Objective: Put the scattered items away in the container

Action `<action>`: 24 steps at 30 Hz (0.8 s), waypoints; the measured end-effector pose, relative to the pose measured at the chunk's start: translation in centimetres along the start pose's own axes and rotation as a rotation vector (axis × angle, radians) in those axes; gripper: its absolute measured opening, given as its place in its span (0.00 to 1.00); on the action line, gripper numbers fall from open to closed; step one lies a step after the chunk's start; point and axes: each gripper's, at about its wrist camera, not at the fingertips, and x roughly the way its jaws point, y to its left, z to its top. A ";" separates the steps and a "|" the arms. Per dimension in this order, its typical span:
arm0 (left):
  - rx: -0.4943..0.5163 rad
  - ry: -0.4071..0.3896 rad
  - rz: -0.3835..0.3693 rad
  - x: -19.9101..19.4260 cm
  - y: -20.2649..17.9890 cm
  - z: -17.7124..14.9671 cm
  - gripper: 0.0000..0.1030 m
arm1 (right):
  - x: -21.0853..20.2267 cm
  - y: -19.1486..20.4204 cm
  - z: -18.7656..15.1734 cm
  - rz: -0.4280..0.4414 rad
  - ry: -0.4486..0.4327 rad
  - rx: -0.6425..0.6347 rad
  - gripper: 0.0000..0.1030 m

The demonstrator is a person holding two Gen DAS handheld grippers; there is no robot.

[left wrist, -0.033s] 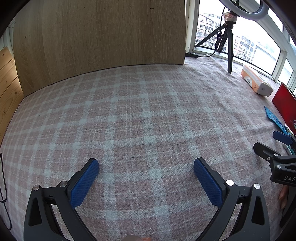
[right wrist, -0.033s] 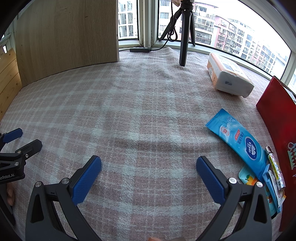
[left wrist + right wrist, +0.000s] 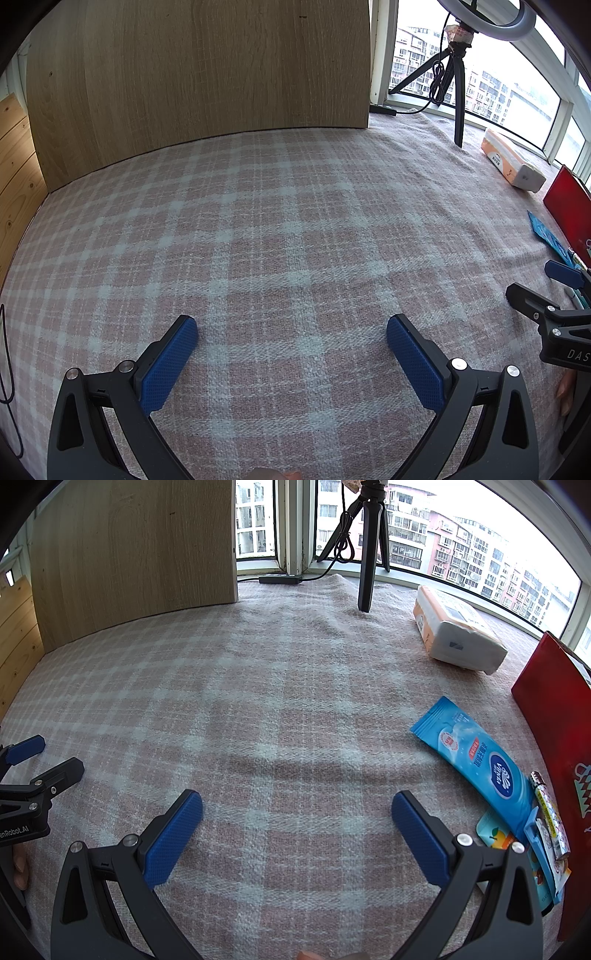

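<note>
My left gripper [image 3: 291, 343] is open and empty, low over the pink plaid cloth [image 3: 277, 221]. My right gripper [image 3: 297, 823] is open and empty too, to the right of the left one. A blue wet-wipes pack [image 3: 476, 760] lies on the cloth ahead and right of the right gripper. Beside it lie a thin printed stick packet [image 3: 550, 816] and several small snack packets [image 3: 543, 860]. A red bag [image 3: 557, 716] stands at the far right edge. A white and orange tissue pack [image 3: 458, 631] lies farther back; it also shows in the left wrist view [image 3: 513, 162].
A wooden board [image 3: 199, 81] stands upright at the back left. A black tripod [image 3: 369, 550] with a cable stands by the window. A wooden panel [image 3: 14, 173] borders the left side. A black cable [image 3: 7, 369] hangs at the left edge.
</note>
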 end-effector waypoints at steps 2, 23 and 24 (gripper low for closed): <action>0.000 0.000 0.000 0.0 0.0 0.0 1.00 | 0.0 0.0 0.0 0.000 0.000 0.000 1.00; -0.003 0.010 0.003 0.1 0.1 0.1 1.00 | 0.2 0.2 0.1 -0.018 0.026 0.000 1.00; -0.007 0.014 0.004 -0.2 0.4 0.1 1.00 | 0.1 0.3 0.1 -0.022 0.030 0.003 1.00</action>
